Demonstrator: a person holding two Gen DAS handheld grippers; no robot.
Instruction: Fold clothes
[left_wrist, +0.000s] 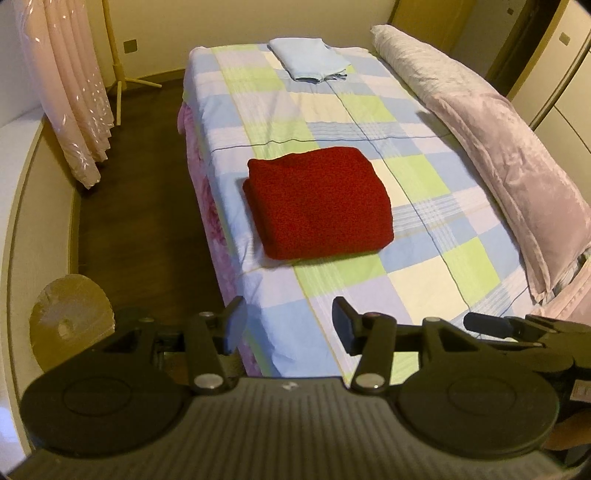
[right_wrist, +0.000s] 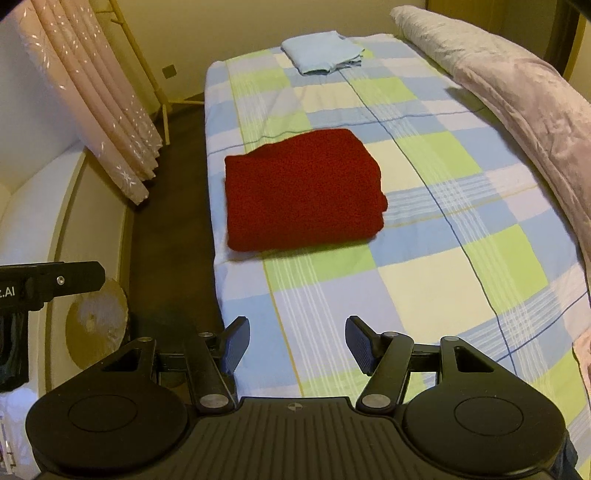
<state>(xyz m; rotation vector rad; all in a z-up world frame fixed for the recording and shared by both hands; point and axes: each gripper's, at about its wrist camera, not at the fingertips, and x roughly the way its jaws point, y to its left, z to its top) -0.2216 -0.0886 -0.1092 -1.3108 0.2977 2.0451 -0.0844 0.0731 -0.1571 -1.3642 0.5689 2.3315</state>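
Two black two-finger grippers hang above the near end of the bed with the blue, green and cream checked sheet (left_wrist: 424, 177), and neither holds anything. The left gripper (left_wrist: 290, 323) has its jaws spread wide with only sheet showing between them; the right gripper (right_wrist: 297, 341) is likewise wide and empty.

Taking the bed as landmark: the dark red, thick-piled knitted garment (left_wrist: 317, 205) lies folded into a squarish stack near the bed's left edge, about midway along its length and well apart from both grippers. A pale blue folded cloth (left_wrist: 308, 59) rests at the bed's far end. A long pinkish-grey rolled quilt (left_wrist: 495, 136) runs along the bed's right side.

Judging by its rounded, bulging edges, the red garment is soft, bulky and moderately heavy for clothing; it should sag and unfold if lifted by one corner. Its rough pile ought to grip well and not slip. The better hold, I think, is at the two near corners together, pinching through all layers, or sliding the fingers under the near fold so the stack stays together.
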